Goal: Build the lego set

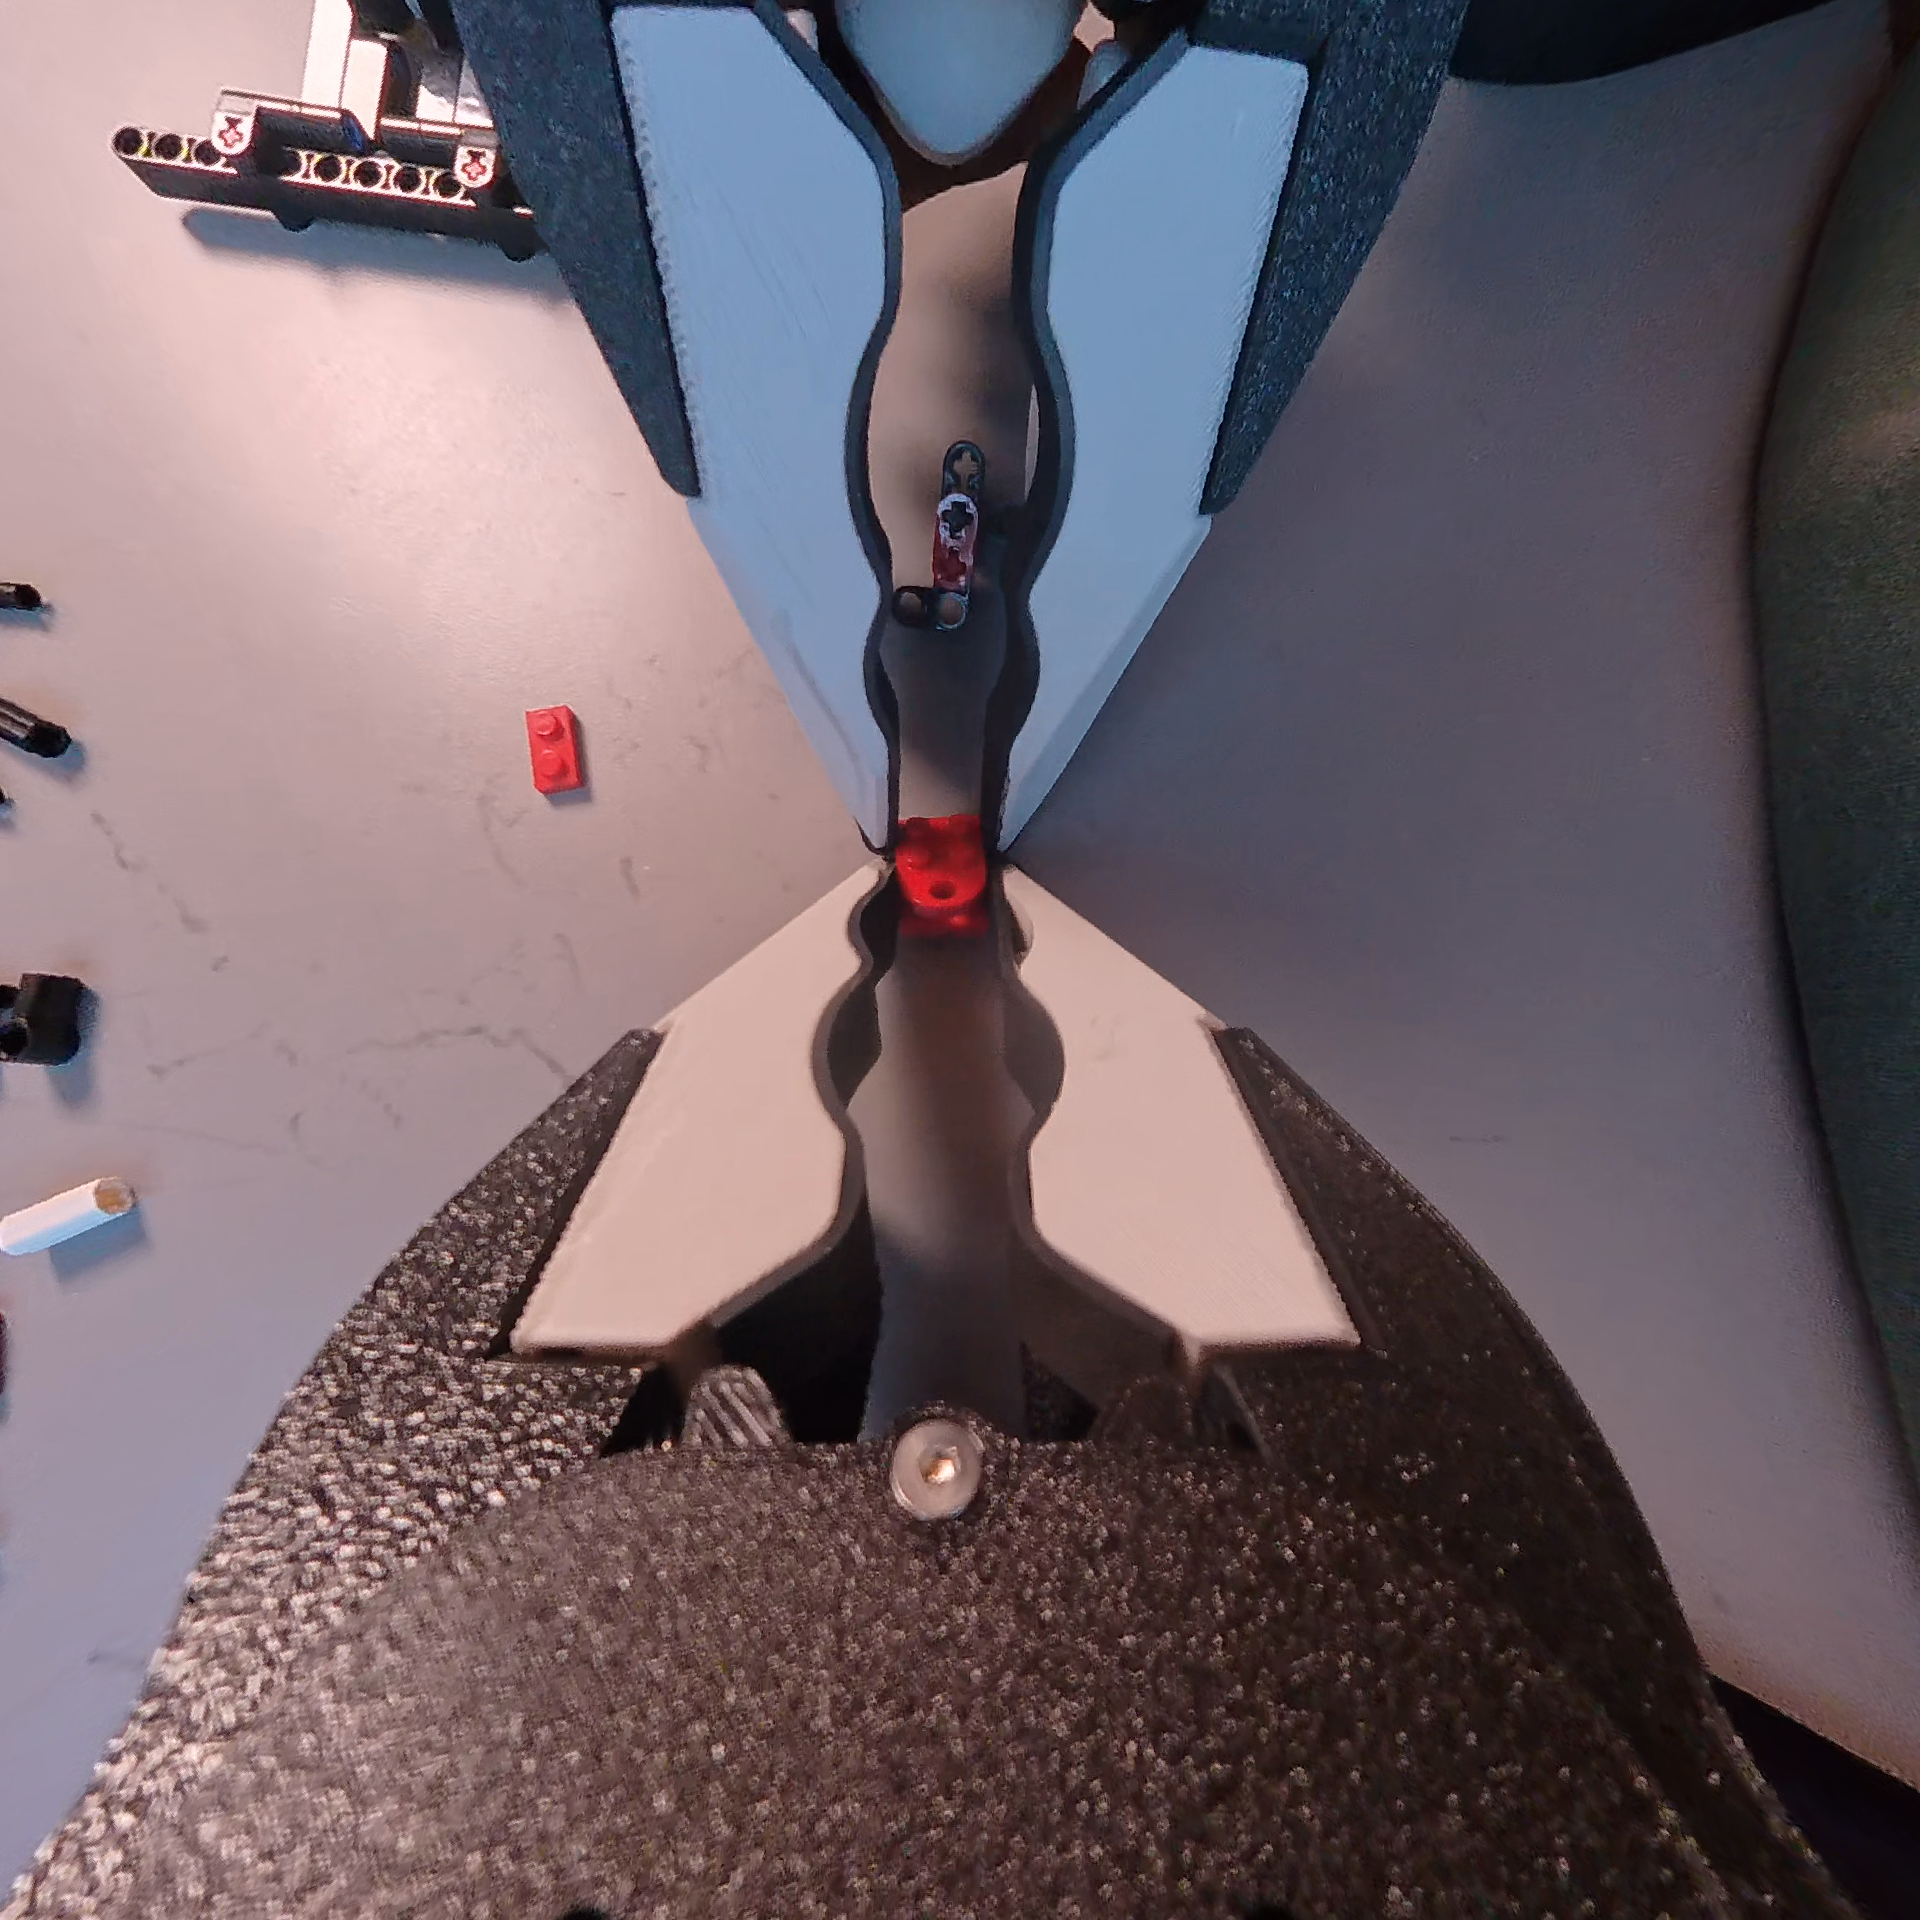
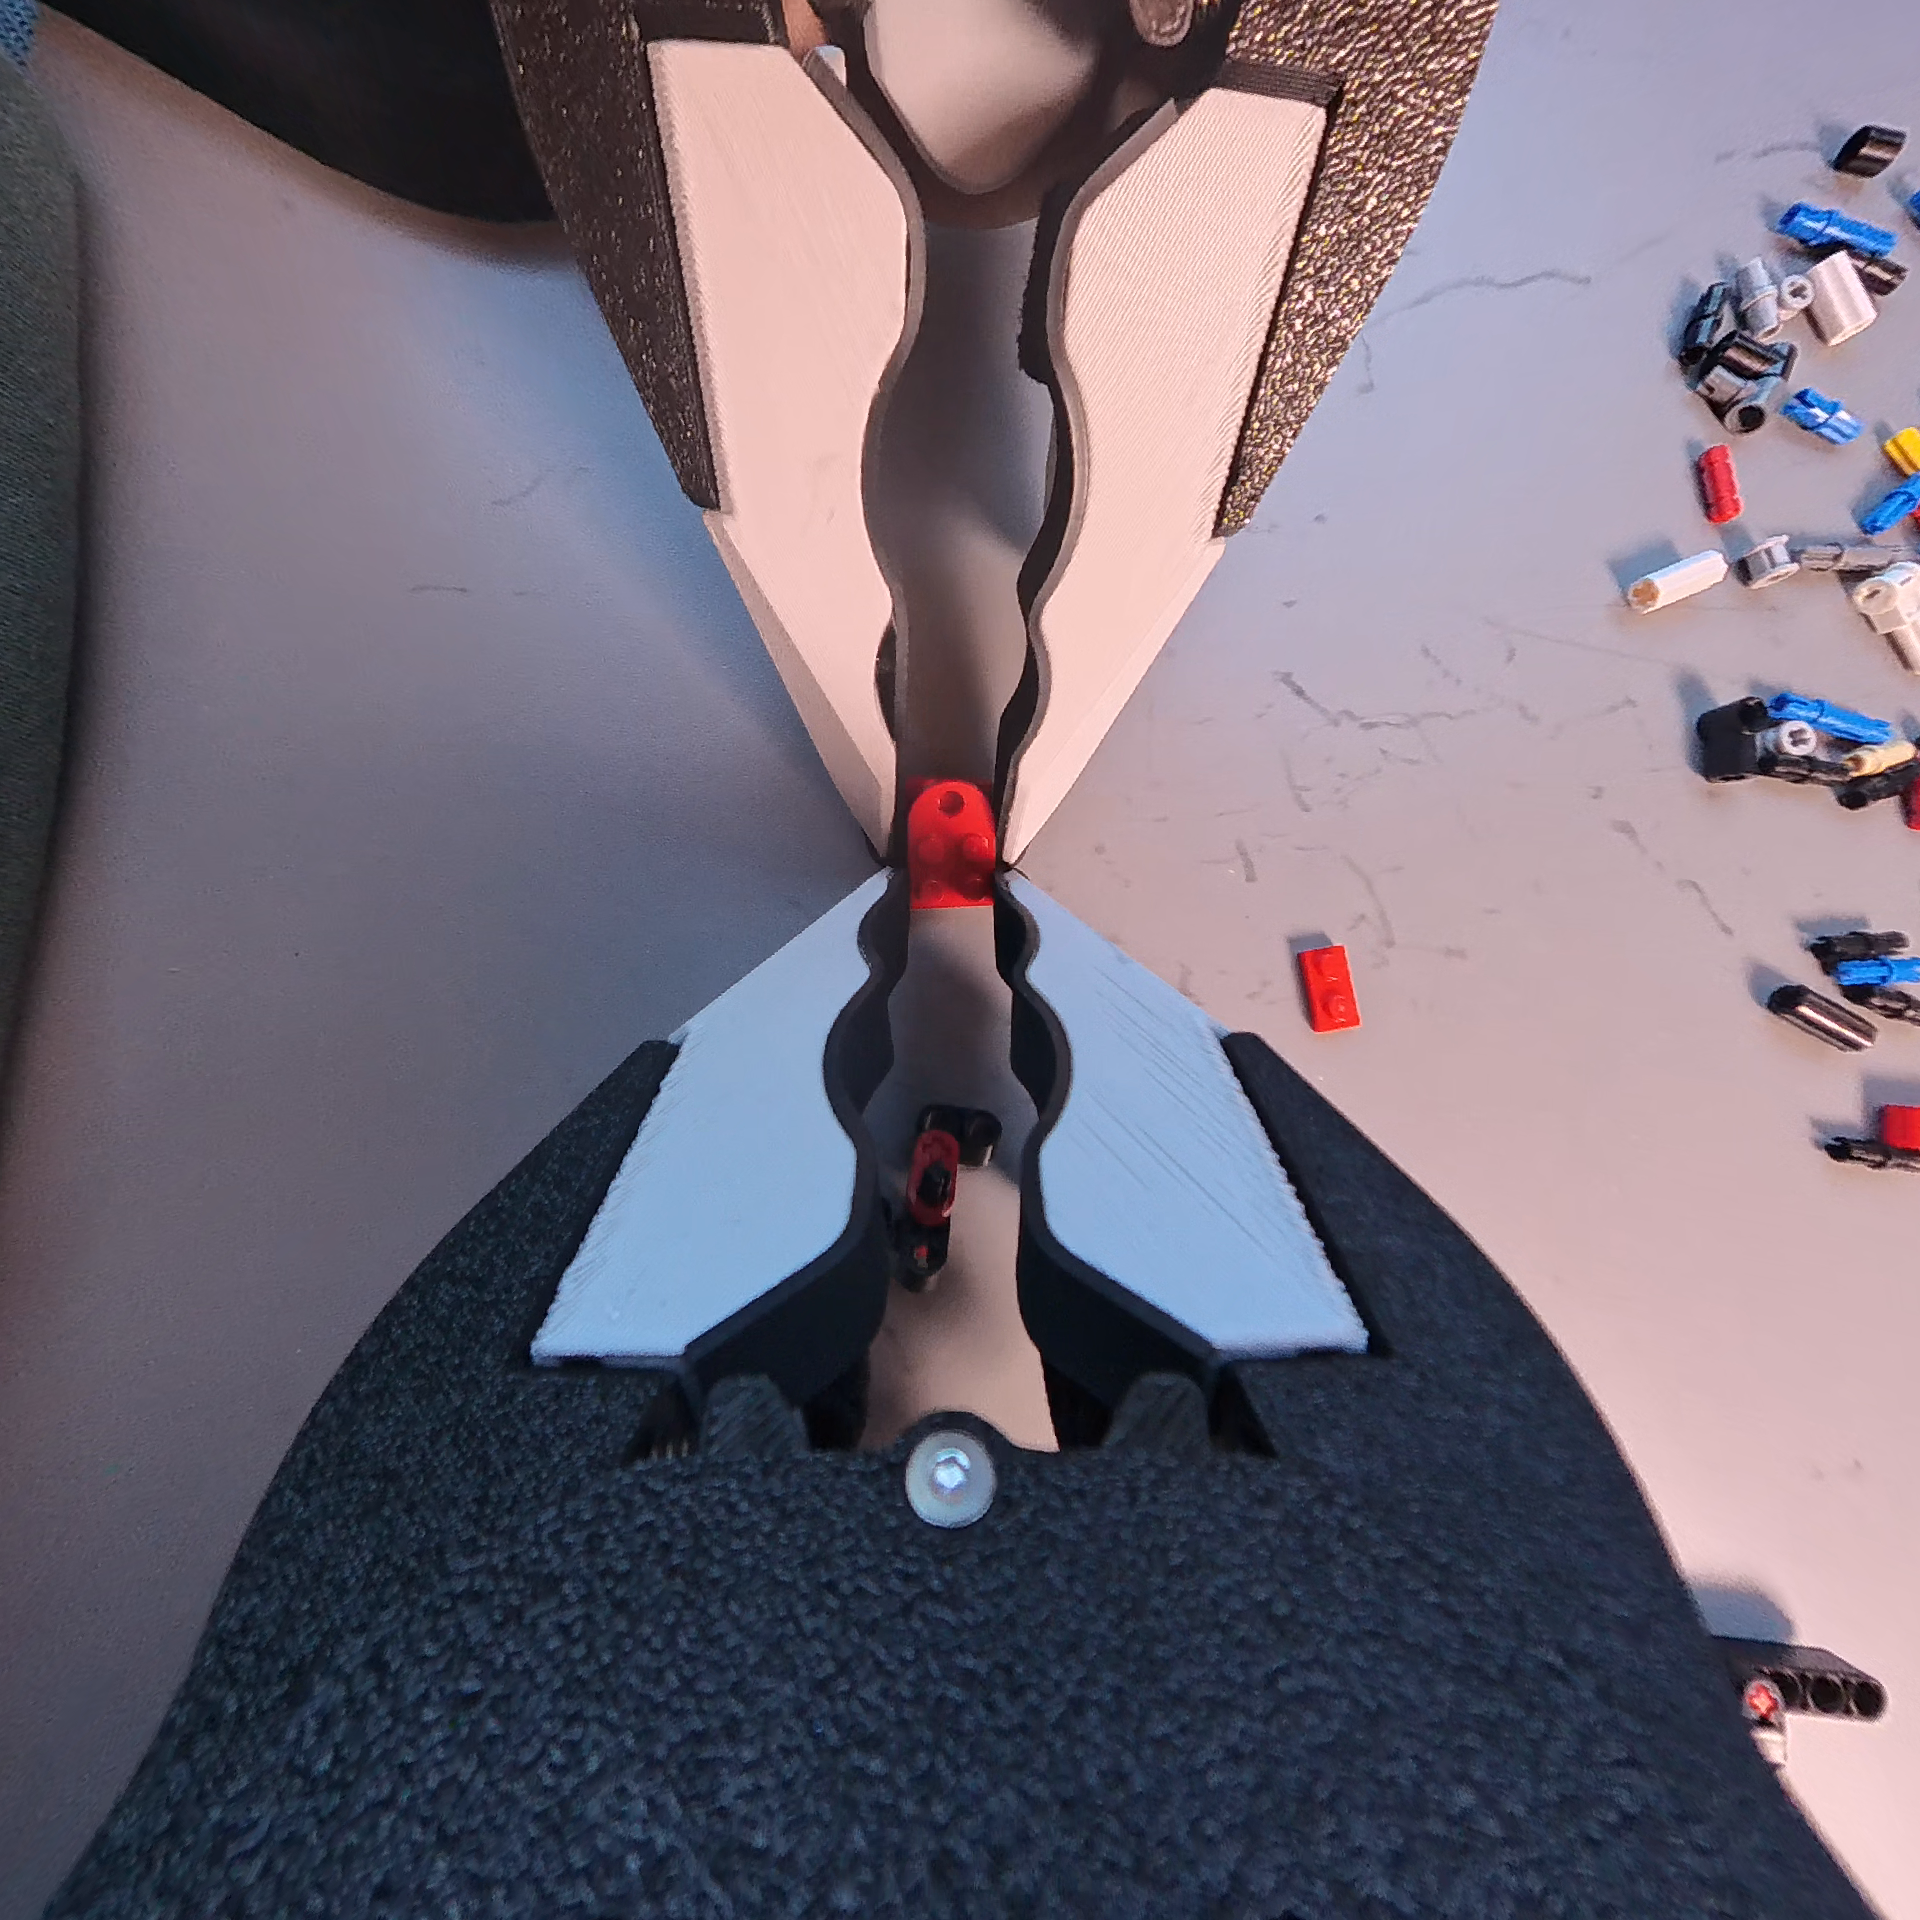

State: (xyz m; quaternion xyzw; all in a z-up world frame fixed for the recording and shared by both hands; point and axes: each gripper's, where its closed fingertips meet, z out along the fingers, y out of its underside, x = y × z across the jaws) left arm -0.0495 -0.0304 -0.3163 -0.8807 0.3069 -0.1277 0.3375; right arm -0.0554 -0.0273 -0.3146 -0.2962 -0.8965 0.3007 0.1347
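- We see the left gripper (image 1: 940,894) and the right gripper (image 2: 948,883) meeting tip to tip over the pale table (image 1: 312,520), both narrowed onto the same small red lego piece (image 1: 940,878).
- That red piece, studded and with a round hole, sits pinched between the fingertips of both; whether it is one part or two pressed together we cannot tell.
- Beneath the right gripper's fingers a small black-and-red linkage assembly (image 2: 928,1195) lies on the table; the fingers on each side screen part of it.
- A loose red two-stud plate (image 2: 1328,987) lies near the meeting tips, on bare table.
- A scatter of small parts (image 2: 1808,343), blue, black, grey, white, yellow and red, lies along one side of the table, well apart from the grippers.
- A white tube piece (image 1: 68,1214) and a few black connectors (image 1: 42,1018) lie at the left edge of the left wrist view.
- A larger black beam assembly (image 1: 322,166) with white and red-marked blocks stands towards the far left corner of that view, partly hidden by the right gripper's body.
- We can read no writing or brand on anything.
- A dark green padded surface (image 1: 1849,727) borders the table's curved edge.
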